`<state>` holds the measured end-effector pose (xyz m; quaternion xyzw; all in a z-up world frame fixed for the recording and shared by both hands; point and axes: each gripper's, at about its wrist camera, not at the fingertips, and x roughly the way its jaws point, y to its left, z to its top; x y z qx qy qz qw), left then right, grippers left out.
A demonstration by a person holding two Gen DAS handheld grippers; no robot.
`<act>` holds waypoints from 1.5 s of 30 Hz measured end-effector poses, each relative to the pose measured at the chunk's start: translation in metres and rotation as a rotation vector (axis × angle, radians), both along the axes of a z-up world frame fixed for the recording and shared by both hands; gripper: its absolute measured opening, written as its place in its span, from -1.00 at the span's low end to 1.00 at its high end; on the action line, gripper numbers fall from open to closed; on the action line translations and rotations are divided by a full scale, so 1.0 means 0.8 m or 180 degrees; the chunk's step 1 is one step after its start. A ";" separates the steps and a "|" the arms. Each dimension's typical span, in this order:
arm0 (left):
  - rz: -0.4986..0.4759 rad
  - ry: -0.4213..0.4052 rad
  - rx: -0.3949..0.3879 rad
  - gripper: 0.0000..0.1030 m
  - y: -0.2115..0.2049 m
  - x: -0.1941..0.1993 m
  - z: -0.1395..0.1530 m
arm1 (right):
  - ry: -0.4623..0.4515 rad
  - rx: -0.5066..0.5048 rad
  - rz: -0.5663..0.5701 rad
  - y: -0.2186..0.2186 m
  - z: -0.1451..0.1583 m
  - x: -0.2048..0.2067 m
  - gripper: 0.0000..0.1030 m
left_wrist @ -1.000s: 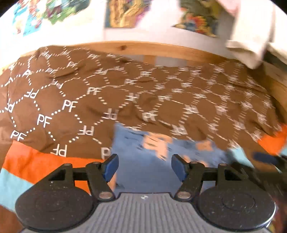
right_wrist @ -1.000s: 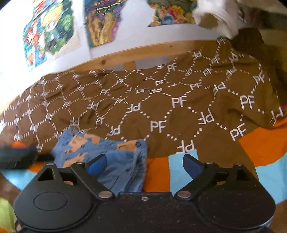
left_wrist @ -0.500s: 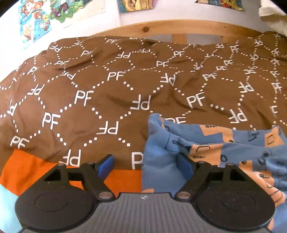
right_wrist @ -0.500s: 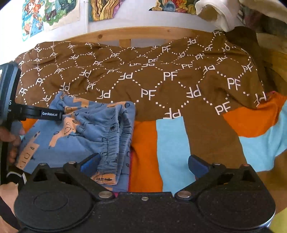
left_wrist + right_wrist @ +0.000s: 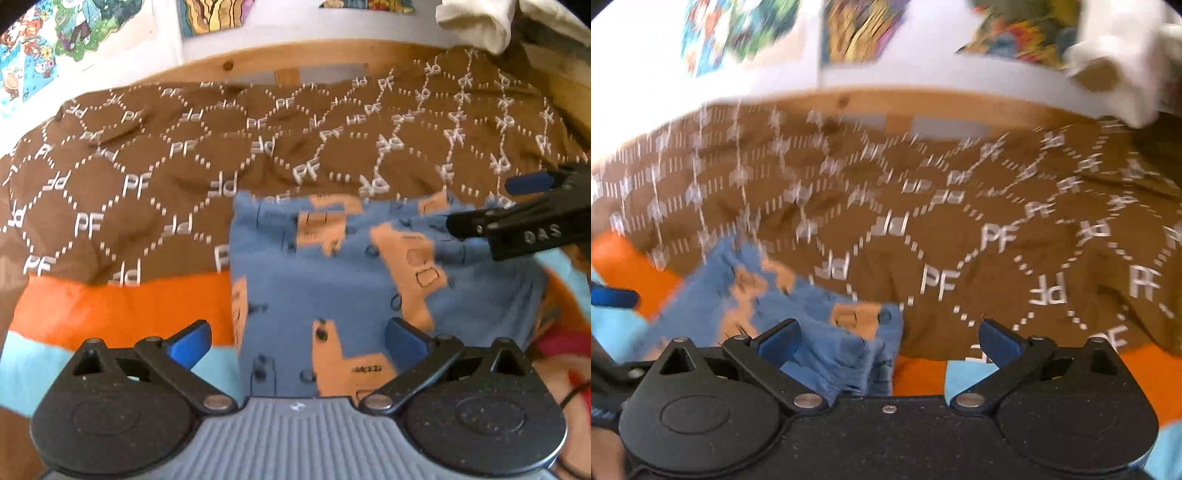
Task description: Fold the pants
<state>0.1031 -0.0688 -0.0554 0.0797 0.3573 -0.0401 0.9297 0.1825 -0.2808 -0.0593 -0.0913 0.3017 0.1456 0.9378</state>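
Blue patterned pants [image 5: 332, 280] lying as compact rectangle on striped sheet [image 5: 110, 314] beside brown PF blanket [image 5: 147, 177], looking folded; left gripper [image 5: 295, 339] jaws just been opening, nothing pinched; right gripper [image 5: 886, 339] standing wide, empty; remaining: perhaps one tidy-up fold

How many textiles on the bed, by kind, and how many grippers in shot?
Blue pants: 1
Brown PF-print cover: 1
Orange and light blue striped blanket: 1
Cream cloth at the top right: 1
Grippers: 2, left gripper and right gripper, both open
Total: 6
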 end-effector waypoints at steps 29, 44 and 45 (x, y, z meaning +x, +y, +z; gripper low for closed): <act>0.0088 0.0126 -0.0530 1.00 0.036 -0.003 0.010 | 0.0108 0.0960 0.0064 -0.055 0.004 -0.016 0.99; 0.0083 0.0588 -0.1374 -0.12 0.086 0.030 -0.009 | 0.0790 0.1933 0.0124 -0.068 -0.034 0.036 -0.36; 0.0083 0.0590 -0.1369 -0.33 0.084 0.029 -0.007 | 0.0766 0.1936 0.0087 -0.068 -0.032 0.034 -0.41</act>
